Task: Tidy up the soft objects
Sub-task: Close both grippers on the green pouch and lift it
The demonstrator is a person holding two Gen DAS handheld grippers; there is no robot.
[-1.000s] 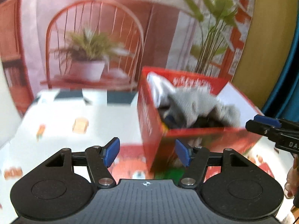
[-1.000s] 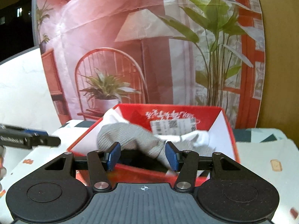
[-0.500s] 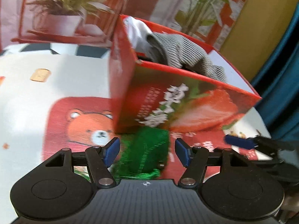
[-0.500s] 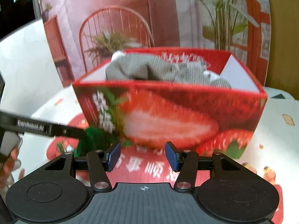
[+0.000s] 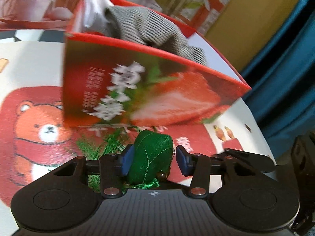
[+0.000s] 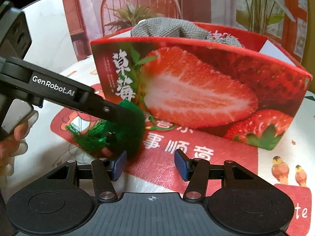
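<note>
Pouch [image 5: 152, 155] before box [image 5: 149, 90]

You see a green pouch [image 5: 151, 155], a red strawberry-printed box [image 6: 196, 86], grey ribbed cloth [image 5: 145, 27], and a red bear-print mat [image 5: 39, 129].

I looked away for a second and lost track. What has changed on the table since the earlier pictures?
Both grippers came down from above the strawberry box to the mat in front of it. The left gripper now straddles the green tasselled pouch and its jaws are closing; one pad touches it, the other is still clear. The right gripper stays open and empty. The box and the grey cloth in it have not moved.
</note>
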